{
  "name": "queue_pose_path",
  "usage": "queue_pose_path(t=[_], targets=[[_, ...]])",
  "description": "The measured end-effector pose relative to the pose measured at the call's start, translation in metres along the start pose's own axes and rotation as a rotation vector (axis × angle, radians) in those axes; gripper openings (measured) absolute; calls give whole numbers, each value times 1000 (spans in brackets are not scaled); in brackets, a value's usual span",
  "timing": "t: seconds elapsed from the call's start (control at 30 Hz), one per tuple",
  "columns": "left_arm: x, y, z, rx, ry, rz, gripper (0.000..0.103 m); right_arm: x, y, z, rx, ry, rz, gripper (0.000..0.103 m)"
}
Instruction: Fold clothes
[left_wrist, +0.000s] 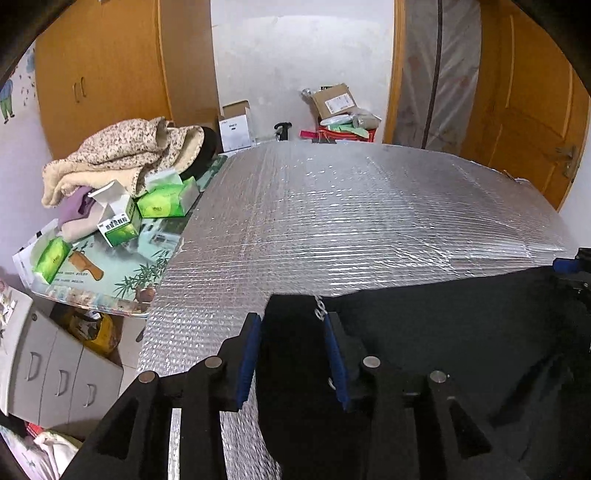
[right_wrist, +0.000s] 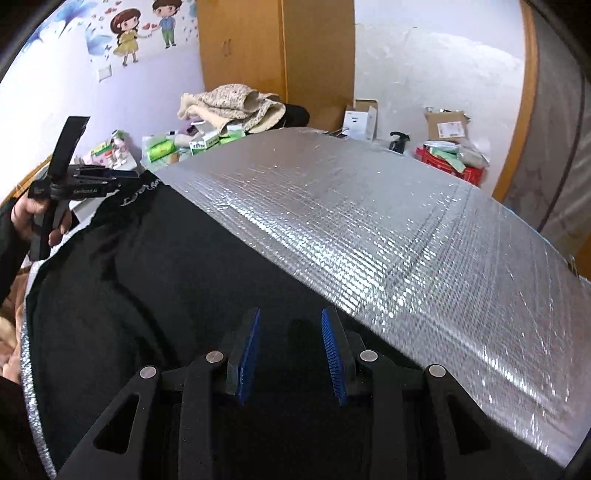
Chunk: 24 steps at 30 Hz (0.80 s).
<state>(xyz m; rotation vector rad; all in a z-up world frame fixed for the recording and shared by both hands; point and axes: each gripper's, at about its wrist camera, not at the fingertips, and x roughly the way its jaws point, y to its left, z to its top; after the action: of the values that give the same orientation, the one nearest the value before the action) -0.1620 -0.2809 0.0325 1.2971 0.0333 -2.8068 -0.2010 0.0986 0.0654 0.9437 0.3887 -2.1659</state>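
A black garment (right_wrist: 155, 295) is lying spread across the lower left of the right wrist view on a silver foil mat (right_wrist: 388, 229), positioned flat so an edge can be taken for folding. The left gripper (left_wrist: 293, 354) is angling downward at the lower centre with jaws standing wide, a strip of the cloth running between them ungripped. The right gripper (right_wrist: 290, 354) is tilting down likewise, jaws apart over the cloth, pressing nothing.

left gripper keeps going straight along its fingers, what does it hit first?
Most likely the black garment: its edge already lies between the open fingers of the left gripper. The silver mat lies just under and beyond it. Depth is unclear.
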Motion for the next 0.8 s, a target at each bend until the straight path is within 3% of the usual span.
queue_pose_path(t=[0.4,0.57,0.67,0.73,0.8], targets=[[29,15,5,-33,74,-56,36,43,-19,2,-15,99,41,35],[33,13,6,1,75,-55,36,46,-27,1,24,93,68,36],[33,8,7,29,80,-54,30,46,-25,3,15,104,55,35],[32,4,7,52,83,-53,23,47,-23,5,11,109,36,26],[27,-4,7,88,73,-42,13,45,-21,6,15,109,17,6]])
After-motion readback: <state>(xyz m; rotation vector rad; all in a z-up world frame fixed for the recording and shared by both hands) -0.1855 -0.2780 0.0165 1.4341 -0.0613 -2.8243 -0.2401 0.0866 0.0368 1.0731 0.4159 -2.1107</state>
